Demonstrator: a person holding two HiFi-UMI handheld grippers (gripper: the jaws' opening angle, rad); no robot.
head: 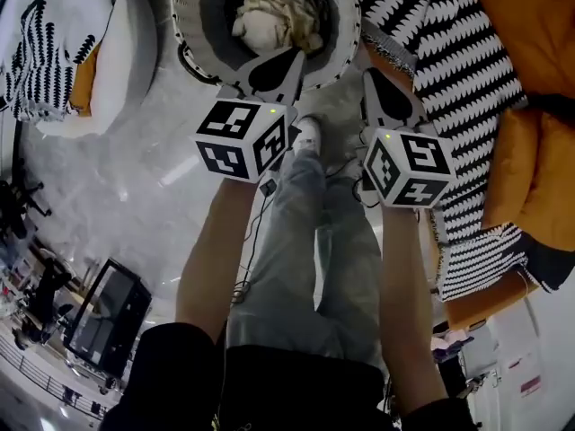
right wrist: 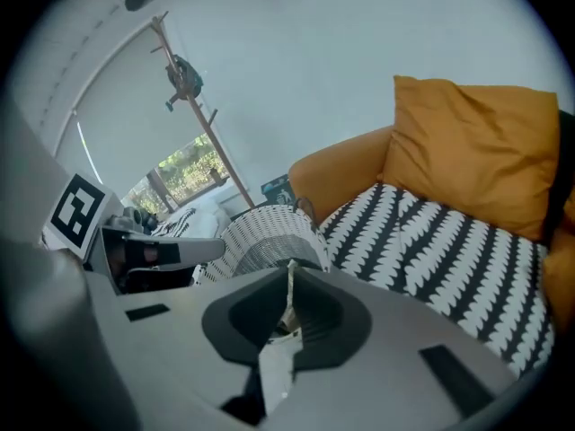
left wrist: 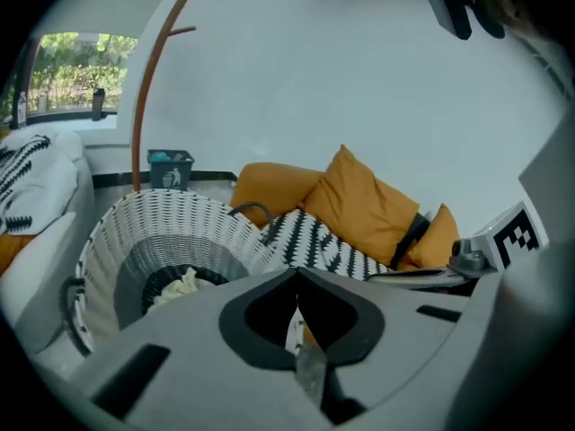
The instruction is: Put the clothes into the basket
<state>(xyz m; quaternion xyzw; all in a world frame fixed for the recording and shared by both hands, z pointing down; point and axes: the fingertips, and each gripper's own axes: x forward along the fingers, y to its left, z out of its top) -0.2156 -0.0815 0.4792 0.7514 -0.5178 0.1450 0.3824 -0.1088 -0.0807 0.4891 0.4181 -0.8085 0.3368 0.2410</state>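
Note:
A white woven basket (head: 193,25) stands on the floor at the top of the head view, with a cream garment (head: 269,16) bunched inside it. My left gripper (head: 286,59) hangs over the basket's near rim, jaws shut with nothing between them. My right gripper (head: 373,77) is beside the basket's right edge, also shut and empty. The left gripper view shows the basket (left wrist: 153,232) and the cream garment (left wrist: 180,287) beyond the closed left gripper (left wrist: 296,281). In the right gripper view the basket (right wrist: 269,236) lies past the closed right gripper (right wrist: 289,272).
An orange sofa (head: 530,25) with a black-and-white patterned cloth (head: 449,61) fills the right side. A white armchair (head: 117,52) with a similar cloth stands at the left. A screen and gear (head: 108,317) sit at lower left. A wooden coat stand (left wrist: 148,79) rises behind the basket.

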